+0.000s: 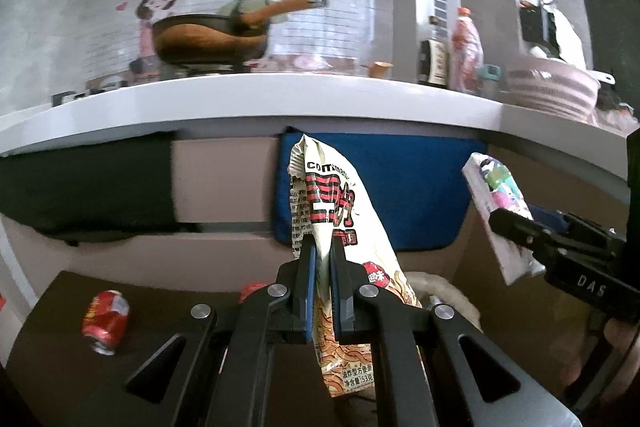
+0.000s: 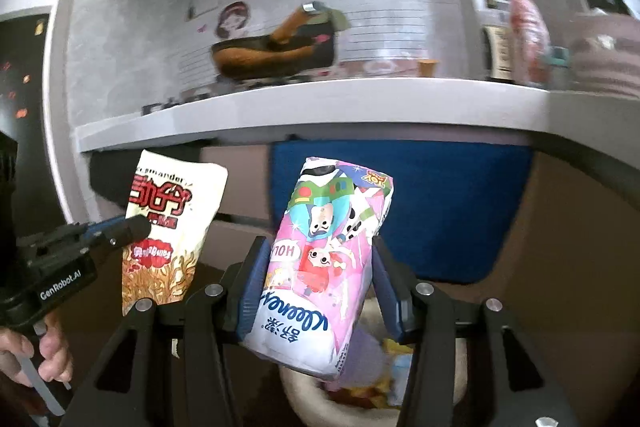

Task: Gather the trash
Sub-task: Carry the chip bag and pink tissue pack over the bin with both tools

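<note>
Soft, even daylight washes the pale counter edge (image 1: 280, 107) and wall in both fisheye views, while the space beneath falls into dim shadow. Straight lines bow sharply toward the black circular borders. The right wrist view is smeared by blur, worst on the wok (image 2: 276, 55) and right-hand bottle (image 2: 528, 35).

Wok (image 1: 208, 39) on white counter (image 1: 256, 103), striped bowl (image 1: 552, 87), blue cloth (image 1: 432, 187)

A glossy, crinkled cream plastic noodle packet (image 1: 340, 211) is catching light between matt black plastic left gripper (image 1: 320, 251) arms, while a shiny pink film-wrapped tissue pack (image 2: 320, 267) and dented red metal can (image 1: 105, 321) are gleaming above a matt dark tabletop (image 1: 56, 379).
</note>
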Demonstrator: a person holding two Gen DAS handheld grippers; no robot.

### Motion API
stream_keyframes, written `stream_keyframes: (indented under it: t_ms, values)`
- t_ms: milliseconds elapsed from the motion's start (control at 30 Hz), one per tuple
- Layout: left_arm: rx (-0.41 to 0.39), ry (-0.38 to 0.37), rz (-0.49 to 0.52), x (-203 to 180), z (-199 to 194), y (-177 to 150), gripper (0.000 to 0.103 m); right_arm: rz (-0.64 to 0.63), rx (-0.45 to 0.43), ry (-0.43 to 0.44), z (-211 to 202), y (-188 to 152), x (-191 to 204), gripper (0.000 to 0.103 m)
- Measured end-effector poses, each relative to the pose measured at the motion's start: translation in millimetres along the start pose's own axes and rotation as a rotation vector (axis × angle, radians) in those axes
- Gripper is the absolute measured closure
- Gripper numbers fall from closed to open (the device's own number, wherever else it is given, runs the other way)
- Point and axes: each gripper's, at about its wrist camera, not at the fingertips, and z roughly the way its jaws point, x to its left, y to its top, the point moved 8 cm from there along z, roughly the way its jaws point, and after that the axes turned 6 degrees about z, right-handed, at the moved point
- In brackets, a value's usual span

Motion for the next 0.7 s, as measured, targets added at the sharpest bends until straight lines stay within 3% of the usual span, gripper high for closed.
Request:
stream_keyframes:
  t_ms: [367, 700]
  values:
    - [0.068, -0.082, -0.004, -50, 46, -14, 0.097, 0.026, 0.02, -0.059, 3, -8, -50, 0.056]
    - [0.161, -0.109, -0.03, -60, 89, -37, 0.097, 0.053, 0.08, -0.066, 38, -24, -68, 0.056]
